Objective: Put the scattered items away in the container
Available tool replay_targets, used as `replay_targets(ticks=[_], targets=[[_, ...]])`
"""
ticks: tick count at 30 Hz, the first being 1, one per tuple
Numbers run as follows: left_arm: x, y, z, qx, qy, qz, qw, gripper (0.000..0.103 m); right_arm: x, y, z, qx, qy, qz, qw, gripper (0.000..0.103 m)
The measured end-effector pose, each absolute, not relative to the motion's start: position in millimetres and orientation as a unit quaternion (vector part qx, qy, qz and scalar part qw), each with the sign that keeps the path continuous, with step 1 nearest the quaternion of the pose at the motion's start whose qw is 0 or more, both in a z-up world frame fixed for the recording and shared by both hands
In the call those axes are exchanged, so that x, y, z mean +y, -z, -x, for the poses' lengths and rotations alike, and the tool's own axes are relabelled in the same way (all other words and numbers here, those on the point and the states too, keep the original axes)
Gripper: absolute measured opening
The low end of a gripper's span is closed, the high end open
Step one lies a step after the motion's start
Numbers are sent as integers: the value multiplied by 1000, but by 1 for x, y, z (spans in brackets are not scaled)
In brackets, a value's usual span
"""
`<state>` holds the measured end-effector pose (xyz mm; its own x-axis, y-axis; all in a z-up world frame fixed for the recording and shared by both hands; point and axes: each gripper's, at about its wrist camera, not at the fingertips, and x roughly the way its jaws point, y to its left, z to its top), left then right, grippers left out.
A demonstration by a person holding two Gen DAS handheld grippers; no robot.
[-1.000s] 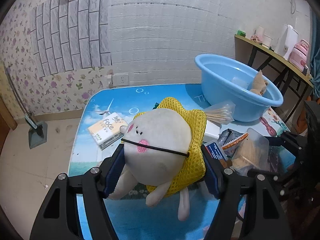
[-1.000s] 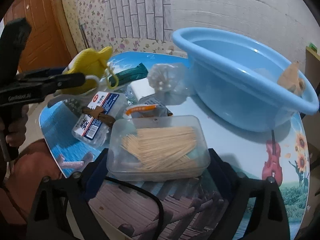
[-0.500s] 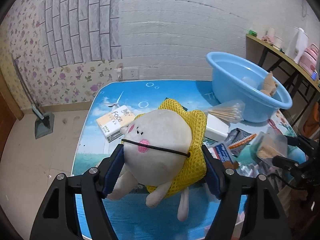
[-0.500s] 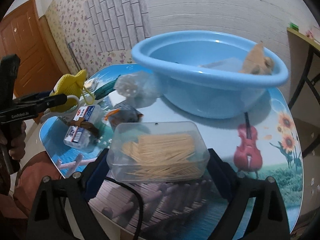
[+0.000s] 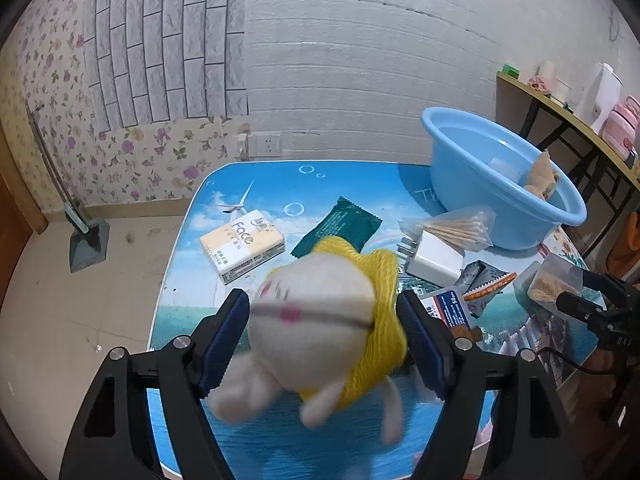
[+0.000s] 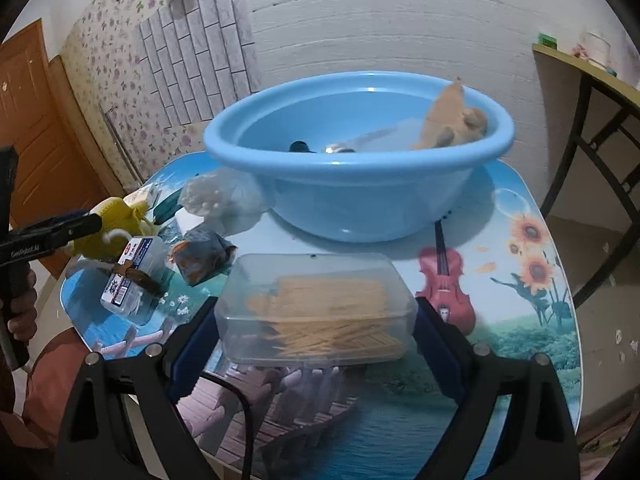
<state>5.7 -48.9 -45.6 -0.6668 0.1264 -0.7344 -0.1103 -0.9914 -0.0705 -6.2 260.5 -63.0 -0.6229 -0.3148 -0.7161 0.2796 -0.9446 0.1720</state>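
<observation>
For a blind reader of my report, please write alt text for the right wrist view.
The right gripper holds a clear box of toothpicks above a picture-printed table, facing a blue basin with a brown plush toy inside. At left, the left gripper holds a yellow-clad plush.

basin [image 6: 360,216] mouth open above | swab bag [image 6: 224,204], packets [image 6: 202,258] crowd its left side

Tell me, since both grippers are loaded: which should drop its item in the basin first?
Right, probably. The right gripper holds the toothpick box facing the basin, close ahead. The left gripper, with the plush toy, sits farther back, with scattered items between it and the basin.
</observation>
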Motion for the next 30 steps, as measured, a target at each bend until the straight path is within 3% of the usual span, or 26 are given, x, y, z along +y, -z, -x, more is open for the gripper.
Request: replay_targets(ticks=[5, 20, 24, 30], targets=[[-50, 48, -3, -6, -913, 402, 71, 77, 258, 65, 6, -19, 897, -407, 172, 93], [-66, 76, 9, -76, -893, 428, 112, 93, 248, 72, 8, -13, 889, -421, 179, 93], [-69, 73, 8, -83, -897, 419, 109, 80, 246, 72, 8, -6, 890, -421, 177, 93], [-75, 57, -1, -87, -908, 397, 100, 75, 251, 64, 6, -20, 894, -409, 182, 93]])
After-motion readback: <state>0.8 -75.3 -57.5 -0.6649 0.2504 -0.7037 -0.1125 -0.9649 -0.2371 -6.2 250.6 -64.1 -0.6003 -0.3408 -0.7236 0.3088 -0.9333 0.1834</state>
